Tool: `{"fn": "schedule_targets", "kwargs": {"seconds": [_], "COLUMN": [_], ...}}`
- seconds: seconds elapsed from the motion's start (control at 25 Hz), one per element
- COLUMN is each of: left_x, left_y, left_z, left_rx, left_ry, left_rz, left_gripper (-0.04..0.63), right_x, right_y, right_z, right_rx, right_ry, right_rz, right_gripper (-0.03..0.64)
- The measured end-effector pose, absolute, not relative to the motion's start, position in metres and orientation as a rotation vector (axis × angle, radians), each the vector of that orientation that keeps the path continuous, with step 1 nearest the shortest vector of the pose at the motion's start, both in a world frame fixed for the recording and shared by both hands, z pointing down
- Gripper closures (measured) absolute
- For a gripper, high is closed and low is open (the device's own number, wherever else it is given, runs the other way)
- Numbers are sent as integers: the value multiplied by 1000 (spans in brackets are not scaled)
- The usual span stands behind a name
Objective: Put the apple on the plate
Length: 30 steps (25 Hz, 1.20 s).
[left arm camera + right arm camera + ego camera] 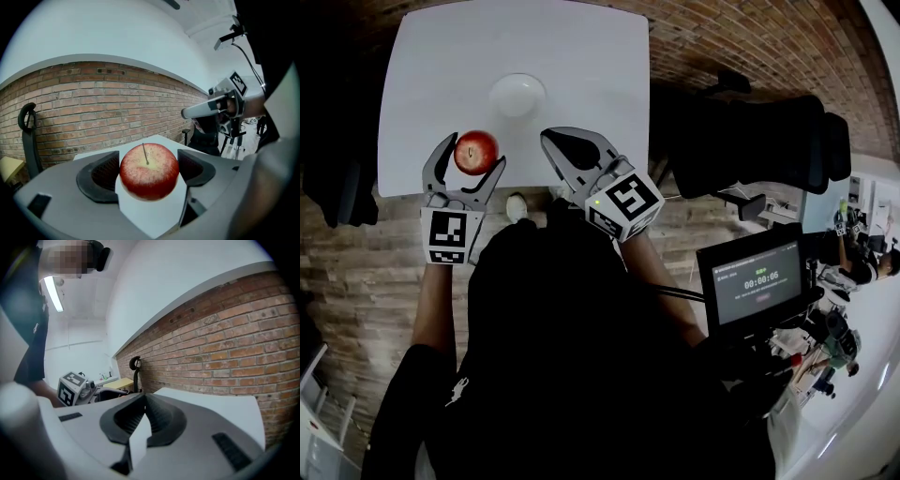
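A red apple (475, 152) with a thin stem sits between the jaws of my left gripper (472, 157), over the near left part of the white table (581, 56). In the left gripper view the apple (149, 171) fills the gap and both dark pads (101, 174) press its sides. A white plate (517, 95) lies on the table just beyond and to the right of the apple. My right gripper (547, 139) hovers at the table's near edge, right of the apple, shut with nothing in it; its tips meet in the right gripper view (143, 398).
A black office chair (750, 141) stands right of the table. A screen with a timer (757, 281) is at my lower right. The floor around is brick (356, 262). Another dark chair (26, 125) stands by the table's far side.
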<state>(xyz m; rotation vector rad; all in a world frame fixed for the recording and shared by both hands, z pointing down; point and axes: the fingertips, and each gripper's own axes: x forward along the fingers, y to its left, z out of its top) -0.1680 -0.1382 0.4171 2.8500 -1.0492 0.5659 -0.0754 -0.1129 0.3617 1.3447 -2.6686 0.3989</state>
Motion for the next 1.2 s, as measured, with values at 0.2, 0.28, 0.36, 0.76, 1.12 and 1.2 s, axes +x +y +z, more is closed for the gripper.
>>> {"fn": "schedule_targets", "kwargs": {"seconds": [0.2,0.28,0.36,0.76,1.12,1.2], "left_x": [-149,-128,-113,-80,-97,-94], "left_y": [-147,-160,-168,-184,-188,-193], "left_z": [415,418,420,439,488,501], "left_rx": [2832,2813,2791,2679,2616,2599], "left_ry": [-1106,-1128,-1150,-1202,-1245,-1246], "left_rz": [571,579,581,601,701,717], "left_gripper": [202,202,202,202,202,202], "right_x": [-63,-45,-32,-10,-30,-27], "right_y": [-124,-137,-147,-174,-174,-179], "right_z": [366,369,369,383,413,420], "right_rx": [1273,1239,1203,1030,904,894], "right_ry": [-2709,-2723,-2740,-2771,-2749,-2743], "right_rz": [408,418,420,493,491,505], "right_gripper": [614,614,613,614,614,614]}}
